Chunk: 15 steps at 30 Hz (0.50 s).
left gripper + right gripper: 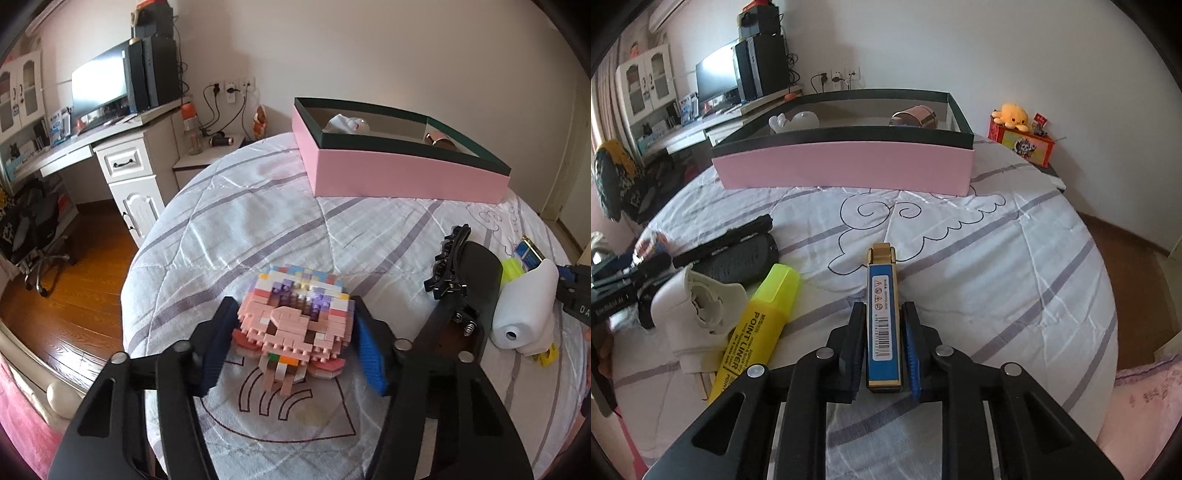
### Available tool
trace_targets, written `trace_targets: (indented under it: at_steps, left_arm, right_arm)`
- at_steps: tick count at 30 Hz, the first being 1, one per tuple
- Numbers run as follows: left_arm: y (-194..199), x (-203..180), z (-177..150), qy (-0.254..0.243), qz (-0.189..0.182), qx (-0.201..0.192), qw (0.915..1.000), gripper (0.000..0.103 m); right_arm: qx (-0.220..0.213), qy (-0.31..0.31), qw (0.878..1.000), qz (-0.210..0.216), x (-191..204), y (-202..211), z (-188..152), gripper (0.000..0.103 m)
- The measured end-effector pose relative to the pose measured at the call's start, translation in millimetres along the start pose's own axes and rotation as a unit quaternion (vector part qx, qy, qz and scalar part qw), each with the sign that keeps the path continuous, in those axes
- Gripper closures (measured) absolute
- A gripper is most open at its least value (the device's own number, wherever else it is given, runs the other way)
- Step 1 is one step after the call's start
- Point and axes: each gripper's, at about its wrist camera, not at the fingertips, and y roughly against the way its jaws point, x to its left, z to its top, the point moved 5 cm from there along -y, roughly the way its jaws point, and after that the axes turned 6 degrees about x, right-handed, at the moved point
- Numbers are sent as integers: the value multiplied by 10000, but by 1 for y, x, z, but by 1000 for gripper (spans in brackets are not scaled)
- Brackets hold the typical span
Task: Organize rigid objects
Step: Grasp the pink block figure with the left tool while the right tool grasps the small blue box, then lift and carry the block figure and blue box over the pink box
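Right hand-held gripper [882,354]: jaws together on a slim blue-and-gold rectangular case [882,314], pads bearing on its two long sides near the rear end. The case lies on the bed quilt [1015,280], in front of the pink storage box [846,168] and well apart from it. Judged stiff and light, with smooth faces that may slip; the long flat sides are the sound hold.

Left hand-held gripper [293,343]: jaws either side of a pink brick-built toy figure [295,314], pads close against its flanks; whether they press cannot be told. The figure stands on the quilt in front of the box, towards its left end. Judged light but fragile: studded bricks could shed under a hard squeeze, so the broad body, not the thin legs, should take the grip.

Between the two, nearer than the box: a black hair clip [448,266], a white plastic piece [526,314] and a yellow highlighter [757,325], lying close together.
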Motion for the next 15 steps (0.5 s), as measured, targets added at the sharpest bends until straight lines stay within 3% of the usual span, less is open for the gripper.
trace_targets:
  at_steps: [15]
  left_arm:
    - [14,-10,1,-150,-61,-57,9999,45]
  right_arm:
    - [-144,-46,9999,-23,-3,3,-1,88]
